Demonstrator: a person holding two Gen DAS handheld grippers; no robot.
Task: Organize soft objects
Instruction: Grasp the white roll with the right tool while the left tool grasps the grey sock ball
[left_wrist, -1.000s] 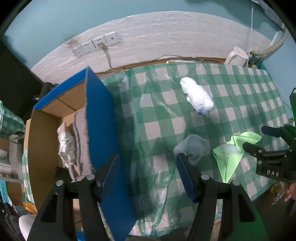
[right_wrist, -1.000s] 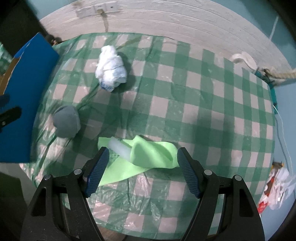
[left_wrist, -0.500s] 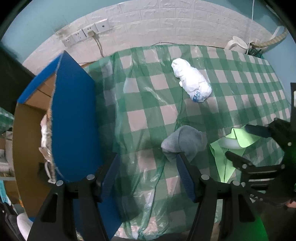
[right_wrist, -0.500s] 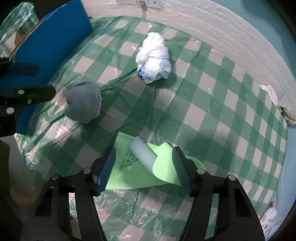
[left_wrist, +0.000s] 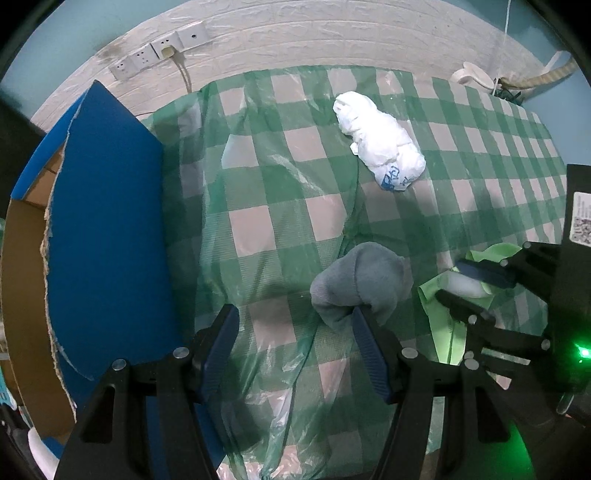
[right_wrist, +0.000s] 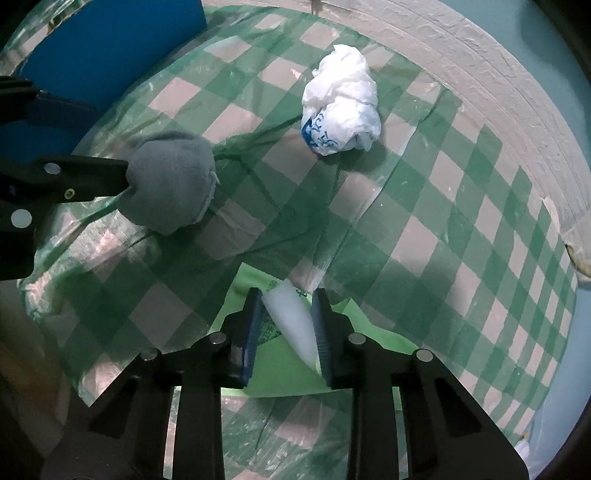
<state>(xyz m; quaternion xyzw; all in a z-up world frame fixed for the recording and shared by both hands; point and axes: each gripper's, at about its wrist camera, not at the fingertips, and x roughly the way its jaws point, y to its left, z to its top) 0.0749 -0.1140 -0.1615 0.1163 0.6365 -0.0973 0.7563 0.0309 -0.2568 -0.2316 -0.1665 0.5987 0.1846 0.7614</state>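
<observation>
While right gripper (right_wrist: 286, 321) jaws, just closing, pinch white roll (right_wrist: 291, 317) on green bag (right_wrist: 273, 369) at table's near edge, left gripper (left_wrist: 295, 347) gapes, one finger touching grey cloth (left_wrist: 364, 284).

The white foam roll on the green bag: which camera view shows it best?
The right wrist view: the white foam roll lies close and central on the green bag, between the right gripper's just-closing jaws. The left wrist view shows only a small part of it near the right edge, behind that gripper.
</observation>
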